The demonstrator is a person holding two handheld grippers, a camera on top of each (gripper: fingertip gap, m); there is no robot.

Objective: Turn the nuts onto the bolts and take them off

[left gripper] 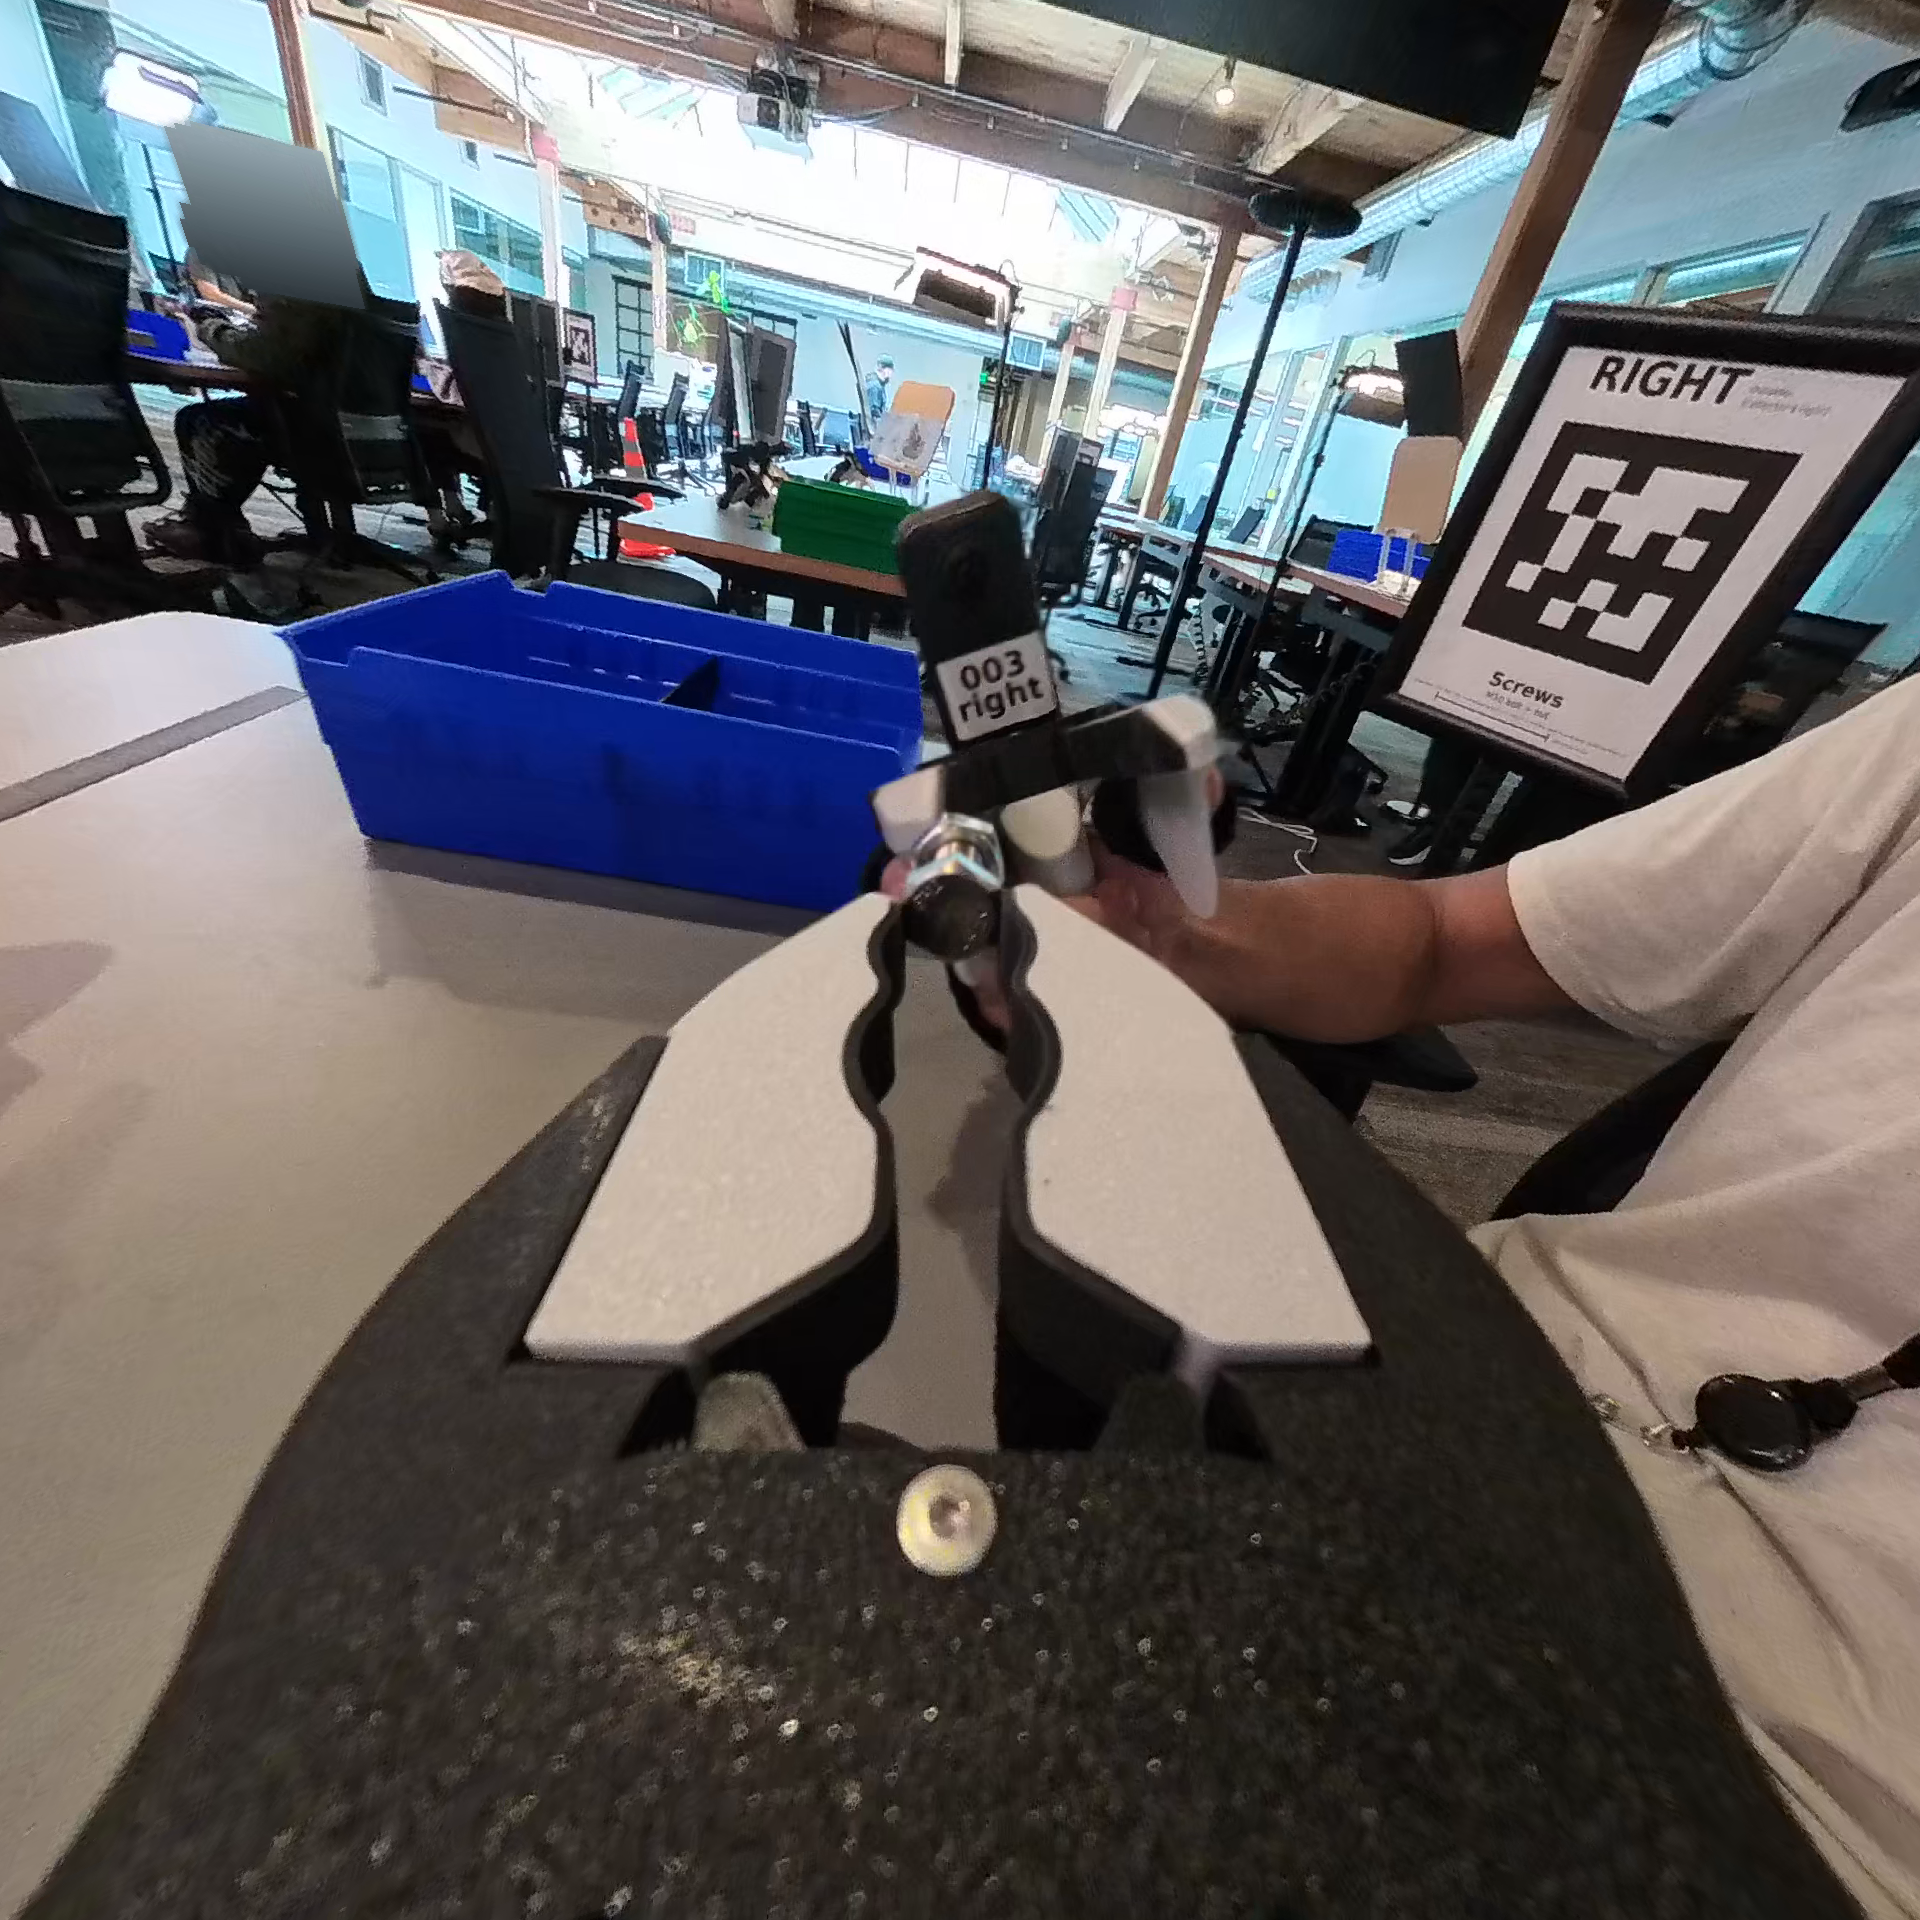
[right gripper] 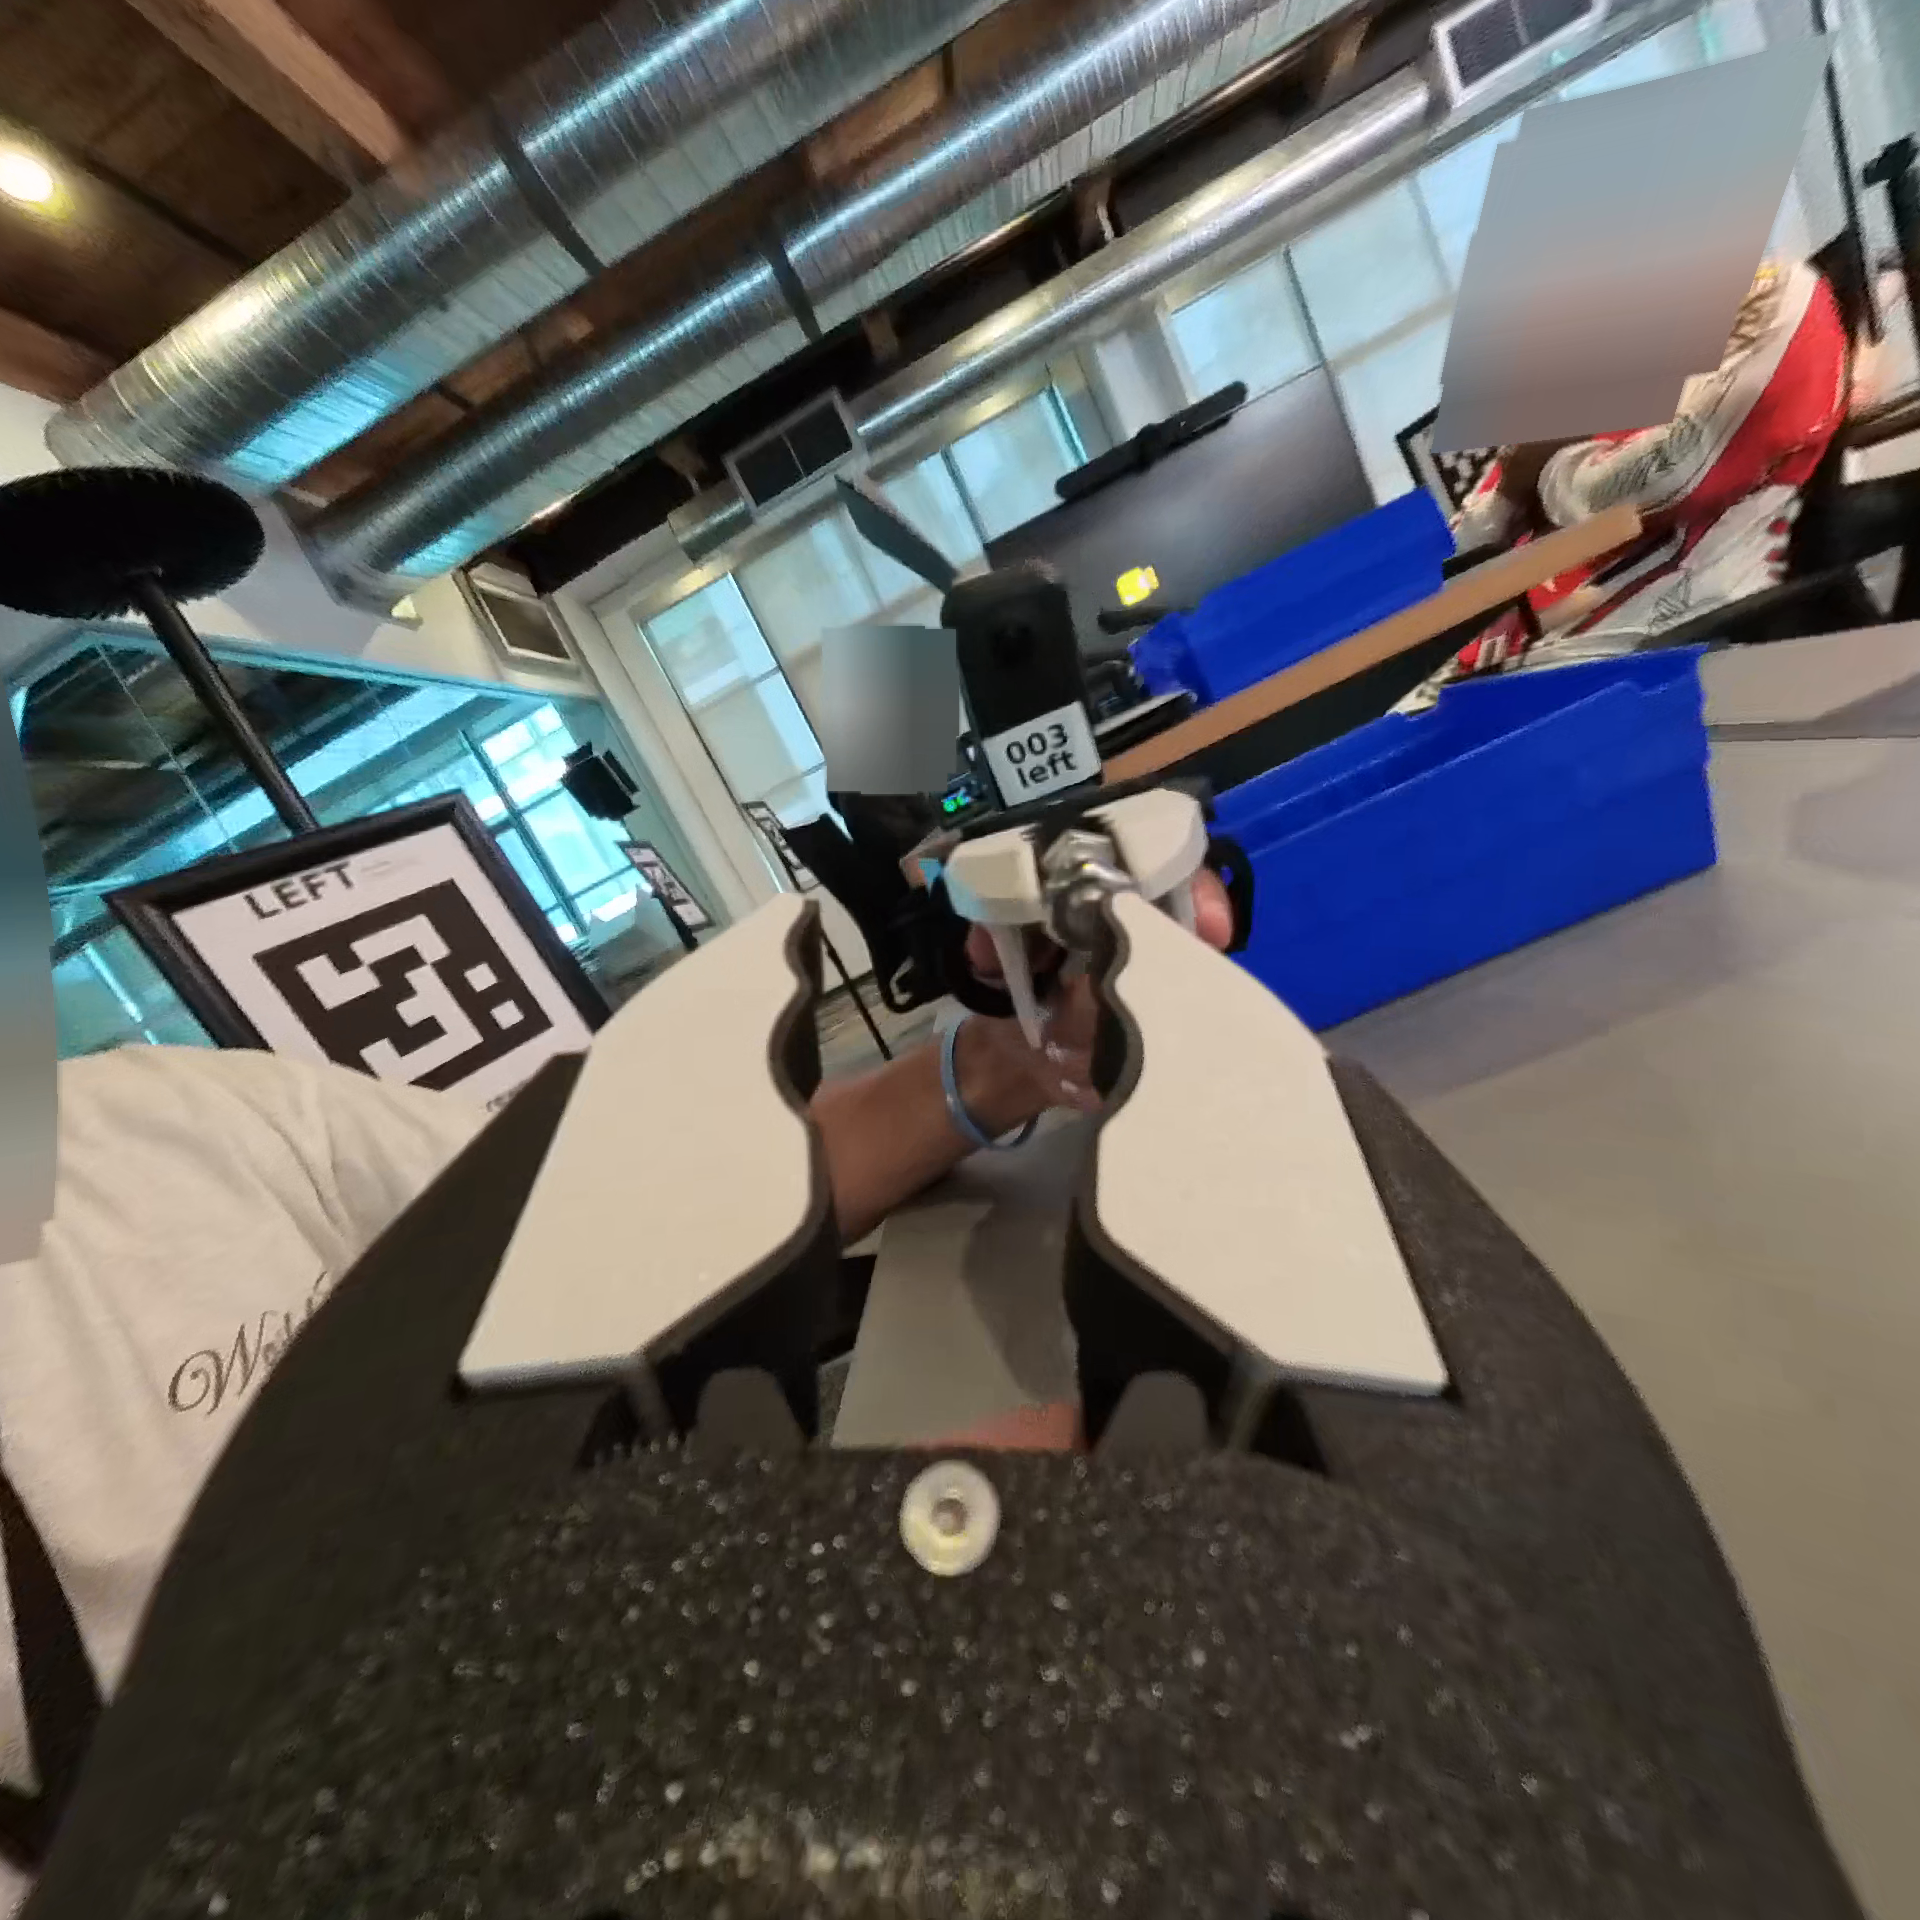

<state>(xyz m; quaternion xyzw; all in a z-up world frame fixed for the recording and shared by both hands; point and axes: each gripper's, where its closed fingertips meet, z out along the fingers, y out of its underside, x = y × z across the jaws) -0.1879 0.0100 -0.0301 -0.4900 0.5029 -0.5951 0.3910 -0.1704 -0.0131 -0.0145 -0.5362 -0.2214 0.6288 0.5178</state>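
Left wrist view: we are pinching the bolt [left gripper: 948, 914] by its head between the tips of our left gripper [left gripper: 951, 920]. The nut [left gripper: 961, 840] is sitting on the shank just beyond the tips, touching the right gripper [left gripper: 1081, 831], whose fingers are standing apart. A blue bin [left gripper: 582, 748] is lying ahead and to the left on the grey table [left gripper: 260, 1039].

Right wrist view: we are holding our right gripper [right gripper: 961, 914] spread wide; the bolt [right gripper: 1081, 894] is sitting against its right fingertip [right gripper: 1143, 935]. The left gripper [right gripper: 1075, 883] is facing us, pinching the bolt.
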